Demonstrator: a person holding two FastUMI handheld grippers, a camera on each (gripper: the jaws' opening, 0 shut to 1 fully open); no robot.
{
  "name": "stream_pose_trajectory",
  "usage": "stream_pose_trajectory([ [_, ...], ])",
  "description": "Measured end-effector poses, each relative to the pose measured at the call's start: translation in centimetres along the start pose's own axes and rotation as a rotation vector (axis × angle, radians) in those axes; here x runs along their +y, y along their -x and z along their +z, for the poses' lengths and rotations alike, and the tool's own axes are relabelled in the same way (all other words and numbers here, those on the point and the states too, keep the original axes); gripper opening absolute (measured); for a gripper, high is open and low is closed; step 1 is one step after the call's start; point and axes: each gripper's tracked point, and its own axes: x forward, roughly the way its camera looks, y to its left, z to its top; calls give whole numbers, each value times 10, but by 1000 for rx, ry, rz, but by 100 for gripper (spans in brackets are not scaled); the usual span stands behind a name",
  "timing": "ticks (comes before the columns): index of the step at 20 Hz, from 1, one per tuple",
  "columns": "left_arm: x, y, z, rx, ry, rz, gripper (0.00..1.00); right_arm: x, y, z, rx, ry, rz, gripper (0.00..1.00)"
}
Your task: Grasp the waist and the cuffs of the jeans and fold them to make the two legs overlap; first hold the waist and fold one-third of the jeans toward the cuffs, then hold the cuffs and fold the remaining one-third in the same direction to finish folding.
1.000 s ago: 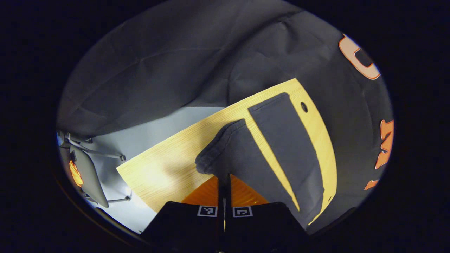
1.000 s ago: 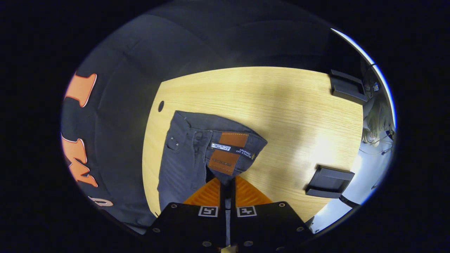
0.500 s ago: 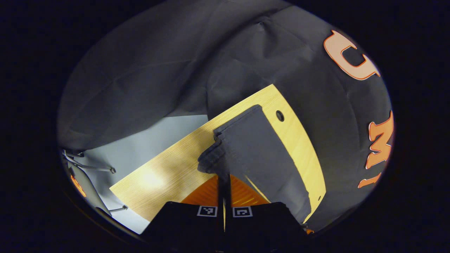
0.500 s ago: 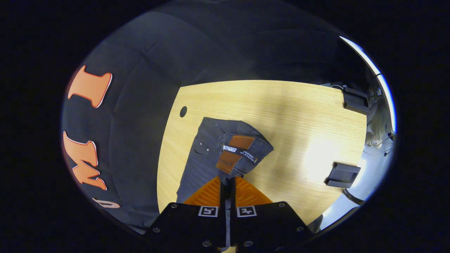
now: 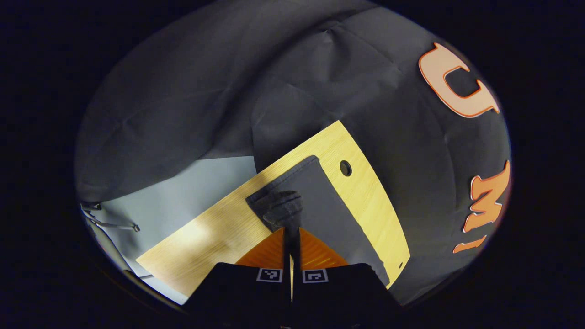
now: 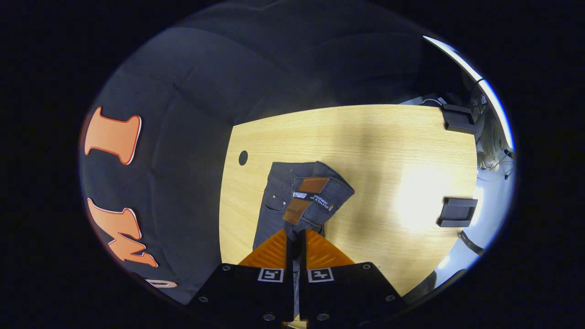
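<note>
Dark grey jeans (image 5: 329, 205) lie on a light wooden table (image 5: 215, 237). In the left gripper view my left gripper (image 5: 291, 230) is shut on the bunched cuff (image 5: 283, 211) of one leg, held over the other leg lying flat beneath. In the right gripper view my right gripper (image 6: 296, 234) is shut on the waist (image 6: 315, 196), which shows a brown leather patch and is lifted and folded over the rest of the jeans (image 6: 274, 214).
A small round hole (image 5: 345, 167) (image 6: 243, 157) is in the tabletop beside the jeans. Two dark flat objects (image 6: 457, 211) (image 6: 458, 118) sit near the table's right edge. Black cloth hangs behind the table. Grey floor (image 5: 192, 187) lies past the table's left edge.
Both grippers have carried their ends across: the held cuff now lies over the other leg, closing the strip of table between the legs. The waist looks narrower, its halves brought together.
</note>
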Motion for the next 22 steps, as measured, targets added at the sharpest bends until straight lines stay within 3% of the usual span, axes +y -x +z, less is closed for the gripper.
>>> stream_pose_trajectory([
  [9,-21,-34,24,-46,-1,96,1,23,-37,11,60,-1,15,5],
  [22,-40,-103,42,29,-56,211,1,64,-113,11,173,-36,-36,5],
])
